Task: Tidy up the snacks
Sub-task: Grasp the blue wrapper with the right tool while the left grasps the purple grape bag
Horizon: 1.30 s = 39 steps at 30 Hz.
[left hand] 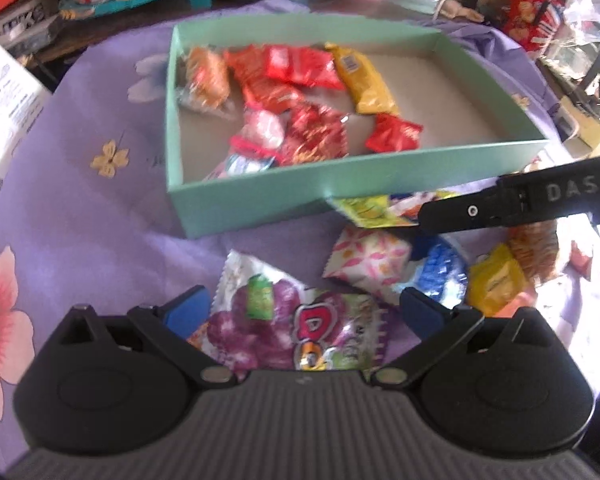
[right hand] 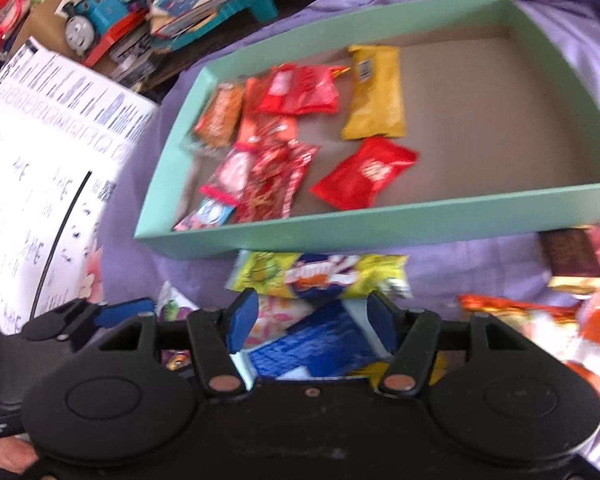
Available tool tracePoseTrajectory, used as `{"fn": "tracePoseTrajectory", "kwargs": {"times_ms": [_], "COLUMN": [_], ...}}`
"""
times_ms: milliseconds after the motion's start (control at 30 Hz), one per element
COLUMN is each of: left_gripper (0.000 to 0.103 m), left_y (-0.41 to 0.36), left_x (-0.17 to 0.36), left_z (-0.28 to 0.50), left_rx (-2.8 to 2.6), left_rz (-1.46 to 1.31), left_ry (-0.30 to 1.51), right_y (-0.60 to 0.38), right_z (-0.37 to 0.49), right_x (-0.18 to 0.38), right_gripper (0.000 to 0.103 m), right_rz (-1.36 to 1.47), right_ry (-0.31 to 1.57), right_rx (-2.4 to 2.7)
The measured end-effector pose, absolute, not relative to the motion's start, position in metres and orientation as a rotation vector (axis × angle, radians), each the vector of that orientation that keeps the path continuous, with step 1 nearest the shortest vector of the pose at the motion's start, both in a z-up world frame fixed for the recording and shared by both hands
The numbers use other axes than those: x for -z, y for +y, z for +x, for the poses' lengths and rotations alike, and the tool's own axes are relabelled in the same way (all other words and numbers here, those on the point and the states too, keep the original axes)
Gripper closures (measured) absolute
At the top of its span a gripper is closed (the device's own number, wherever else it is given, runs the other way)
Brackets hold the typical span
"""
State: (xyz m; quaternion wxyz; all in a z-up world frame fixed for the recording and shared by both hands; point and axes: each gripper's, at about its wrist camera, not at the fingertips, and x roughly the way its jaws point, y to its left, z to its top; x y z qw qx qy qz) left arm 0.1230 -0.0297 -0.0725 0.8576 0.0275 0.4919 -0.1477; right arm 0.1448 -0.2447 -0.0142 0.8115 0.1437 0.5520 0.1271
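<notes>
clutter rings tabletop: toy train (right hand: 96,20), white printed sheet (right hand: 40,168), boxes at far edge. green box (left hand: 260,200) on purple cloth (left hand: 80,208) holds red, orange, yellow packets. loose snacks lie in front of its near wall. left gripper (left hand: 306,308) jaws open, grape candy bag (left hand: 284,328) between them, untouched. right gripper (right hand: 312,320) jaws half spread over blue packet (right hand: 320,344); contact unclear. yellow bag (right hand: 320,276) just beyond, beside box wall.
</notes>
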Motion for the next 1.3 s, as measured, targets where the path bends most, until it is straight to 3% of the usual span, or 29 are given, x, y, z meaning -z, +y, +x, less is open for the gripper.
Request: {"fn": "tracePoseTrajectory", "kwargs": {"times_ms": [100, 233, 333, 367, 400, 533, 633, 867, 967, 1233, 1300], "left_gripper": [0.002, 0.006, 0.019, 0.028, 0.029, 0.027, 0.019, 0.017, 0.009, 0.005, 0.005], "left_y": [-0.041, -0.061, -0.082, -0.087, -0.089, -0.077, -0.063, -0.052, -0.047, -0.021, -0.022], "left_x": [0.059, 0.047, 0.049, 0.048, 0.046, 0.040, 0.046, 0.075, 0.082, 0.088, 0.087], "left_z": [0.120, 0.117, 0.116, 0.115, 0.116, 0.122, 0.124, 0.115, 0.112, 0.116, 0.115], "left_rx": [0.335, 0.389, 0.415, 0.416, 0.409, 0.369, 0.314, 0.241, 0.225, 0.200, 0.212], "left_rz": [0.071, 0.105, 0.166, 0.188, 0.195, 0.169, 0.163, 0.128, 0.134, 0.066, 0.060], "left_ry": [0.996, 0.965, 0.971, 0.970, 0.964, 0.959, 0.993, 1.067, 1.060, 1.088, 1.091], "right_y": [-0.259, -0.275, -0.283, -0.286, -0.290, -0.296, -0.289, -0.252, -0.247, -0.227, -0.219], "right_z": [0.139, 0.129, 0.124, 0.122, 0.120, 0.113, 0.112, 0.117, 0.121, 0.130, 0.129], "right_x": [0.012, 0.009, 0.009, 0.009, 0.009, 0.007, 0.008, 0.030, 0.033, 0.042, 0.041], "right_gripper": [0.054, 0.055, 0.055, 0.055, 0.055, 0.055, 0.055, 0.059, 0.059, 0.056, 0.060], "right_rz": [0.288, 0.308, 0.327, 0.332, 0.342, 0.383, 0.404, 0.386, 0.399, 0.399, 0.346], "right_ry": [1.153, 1.138, 1.129, 1.127, 1.123, 1.114, 1.129, 1.257, 1.272, 1.264, 1.238], "right_rx": [-0.235, -0.211, -0.203, -0.201, -0.198, -0.204, -0.239, -0.275, -0.253, -0.214, -0.213]}}
